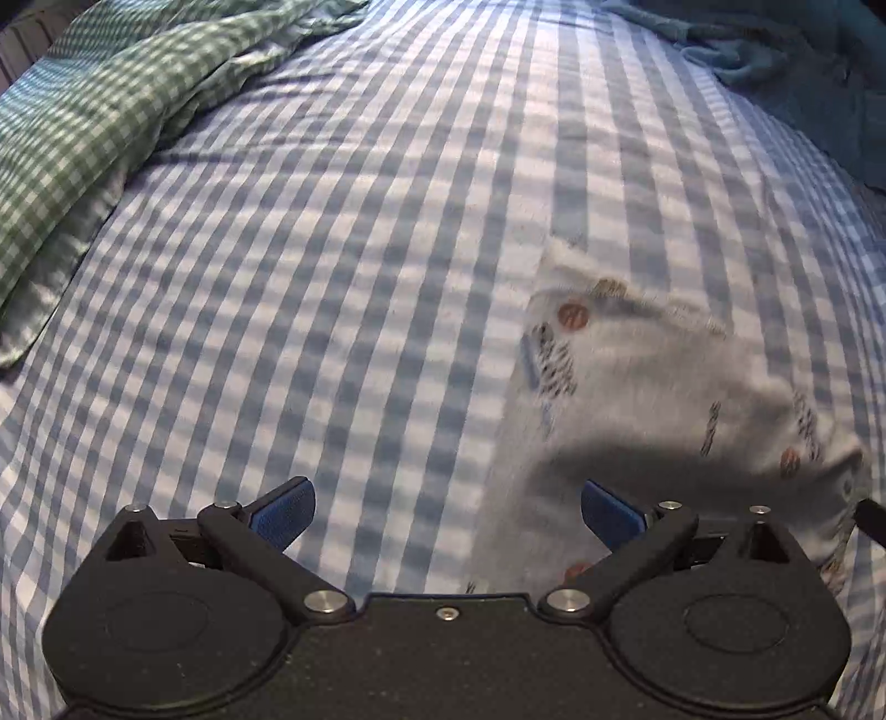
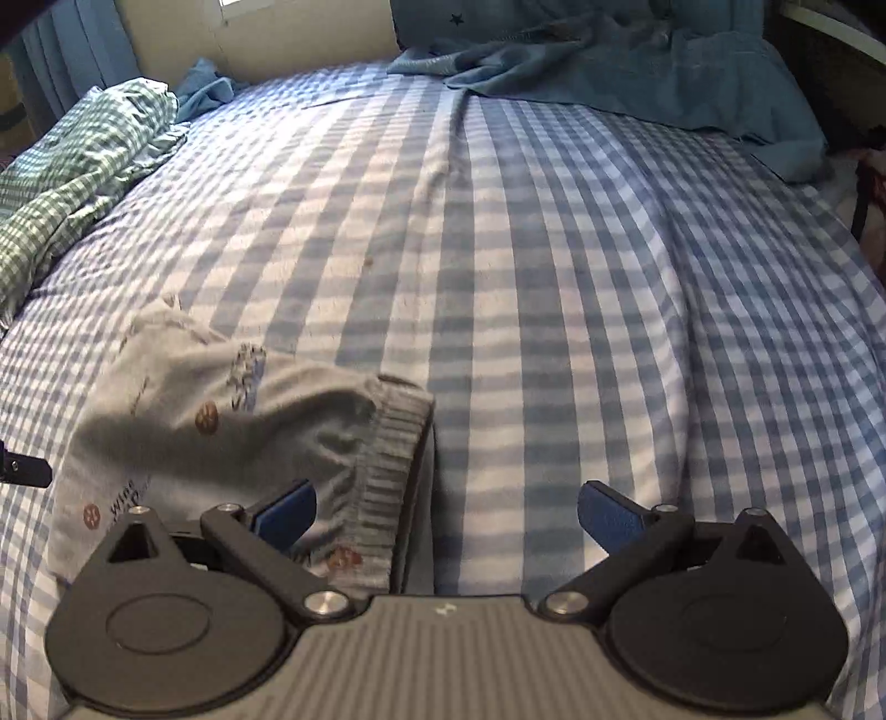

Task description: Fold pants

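Observation:
Small light grey pants point(image 1: 653, 399) with brown cookie prints and dark lettering lie folded on the blue checked bedsheet point(image 1: 332, 277). In the right wrist view the pants point(image 2: 221, 421) lie at lower left with the ribbed grey waistband point(image 2: 396, 443) on their right side. My left gripper point(image 1: 447, 512) is open and empty, just left of the pants and above the sheet. My right gripper point(image 2: 446, 515) is open and empty, its left fingertip point(image 2: 288, 512) over the waistband edge. A dark shadow falls across the pants.
A green checked cloth point(image 1: 99, 122) is bunched at the bed's far left, also seen in the right wrist view point(image 2: 83, 177). A blue towel or blanket point(image 2: 637, 66) lies rumpled at the far right. A wall and window sill point(image 2: 266, 33) stand behind the bed.

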A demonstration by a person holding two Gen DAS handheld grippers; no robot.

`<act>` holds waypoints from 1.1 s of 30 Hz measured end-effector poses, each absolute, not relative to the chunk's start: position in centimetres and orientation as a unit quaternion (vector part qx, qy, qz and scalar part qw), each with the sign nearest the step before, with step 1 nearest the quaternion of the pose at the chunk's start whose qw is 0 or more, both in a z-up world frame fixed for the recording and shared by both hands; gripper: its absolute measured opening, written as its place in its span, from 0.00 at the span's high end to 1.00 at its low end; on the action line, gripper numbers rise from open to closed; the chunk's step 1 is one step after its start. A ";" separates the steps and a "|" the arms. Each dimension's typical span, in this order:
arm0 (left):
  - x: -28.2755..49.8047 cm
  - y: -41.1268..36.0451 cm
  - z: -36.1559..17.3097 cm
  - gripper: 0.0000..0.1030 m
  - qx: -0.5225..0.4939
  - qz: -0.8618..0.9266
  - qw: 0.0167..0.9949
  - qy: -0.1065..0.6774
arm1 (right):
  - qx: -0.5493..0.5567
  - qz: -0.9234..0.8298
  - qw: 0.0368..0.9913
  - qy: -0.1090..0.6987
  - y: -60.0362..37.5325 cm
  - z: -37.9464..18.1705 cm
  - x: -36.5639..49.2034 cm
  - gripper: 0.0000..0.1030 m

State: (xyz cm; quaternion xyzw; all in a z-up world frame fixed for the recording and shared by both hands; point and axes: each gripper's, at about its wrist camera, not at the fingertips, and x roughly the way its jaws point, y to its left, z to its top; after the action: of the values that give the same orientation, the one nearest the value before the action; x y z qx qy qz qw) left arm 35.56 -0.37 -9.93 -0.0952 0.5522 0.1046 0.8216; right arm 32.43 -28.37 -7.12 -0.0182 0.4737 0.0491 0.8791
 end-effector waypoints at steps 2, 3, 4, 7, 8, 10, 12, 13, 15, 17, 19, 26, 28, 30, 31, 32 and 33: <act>37.9 -1.4 -10.0 0.01 -0.079 0.084 0.837 0.535 | -0.020 0.048 0.879 0.474 -28.0 -7.6 34.3 0.00; 39.0 -2.0 -10.4 0.01 -0.066 0.080 0.841 0.532 | -0.024 0.044 0.878 0.475 -28.0 -8.1 35.3 0.00; 40.1 -2.4 -10.8 0.01 -0.053 0.082 0.841 0.532 | -0.028 0.038 0.876 0.479 -28.1 -8.6 36.2 0.00; 43.2 -3.4 -12.8 0.01 -0.019 0.104 0.832 0.544 | -0.041 0.008 0.869 0.492 -28.8 -10.2 37.3 0.00; 43.9 -3.5 -13.5 0.01 -0.011 0.111 0.828 0.549 | -0.046 -0.004 0.867 0.497 -29.1 -10.7 37.7 0.00; 45.1 -3.1 -15.0 0.00 -0.006 0.116 0.821 0.558 | -0.039 -0.003 0.863 0.503 -29.8 -11.5 37.8 0.00; 45.5 -2.7 -15.9 0.00 -0.024 0.111 0.821 0.560 | -0.041 0.005 0.860 0.508 -30.3 -12.2 37.9 0.00; 45.6 -2.4 -16.1 0.00 -0.033 0.109 0.823 0.557 | -0.049 0.009 0.861 0.507 -30.4 -12.3 37.8 0.00; 45.8 -1.9 -16.4 0.00 -0.048 0.105 0.823 0.556 | -0.054 0.013 0.862 0.504 -30.2 -12.7 37.8 0.00; 45.5 -1.4 -16.6 0.00 -0.063 0.102 0.824 0.554 | -0.033 0.013 0.860 0.509 -30.7 -12.9 38.1 0.00; 44.9 -1.2 -16.0 0.01 -0.077 0.107 0.821 0.556 | -0.009 0.008 0.855 0.518 -31.2 -12.7 38.2 0.00; 38.8 -3.0 -13.3 0.01 -0.060 0.091 0.837 0.537 | -0.018 0.034 0.865 0.501 -29.4 -9.7 35.0 0.00; 36.6 -4.2 -13.7 0.01 -0.045 0.083 0.833 0.546 | -0.031 0.039 0.860 0.508 -28.4 -9.9 33.8 0.00; 34.6 -5.2 -14.8 0.01 -0.030 0.083 0.816 0.571 | -0.042 0.023 0.844 0.535 -27.9 -10.6 32.5 0.00; 33.7 -5.5 -15.2 0.01 -0.028 0.083 0.809 0.581 | -0.045 0.010 0.834 0.549 -28.0 -11.1 31.8 0.00; 32.7 -5.6 -15.5 0.01 -0.034 0.083 0.807 0.583 | -0.041 0.003 0.830 0.557 -28.3 -11.5 31.1 0.00; 31.8 -5.5 -15.6 0.00 -0.046 0.086 0.809 0.580 | -0.032 0.000 0.830 0.557 -28.6 -11.6 30.4 0.00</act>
State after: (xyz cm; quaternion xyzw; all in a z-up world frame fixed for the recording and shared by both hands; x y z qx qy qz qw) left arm 31.80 -5.47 -15.63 -0.0463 0.5800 0.0864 0.8087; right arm 30.43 -28.60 -11.65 -0.0322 0.5565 -0.0004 0.8302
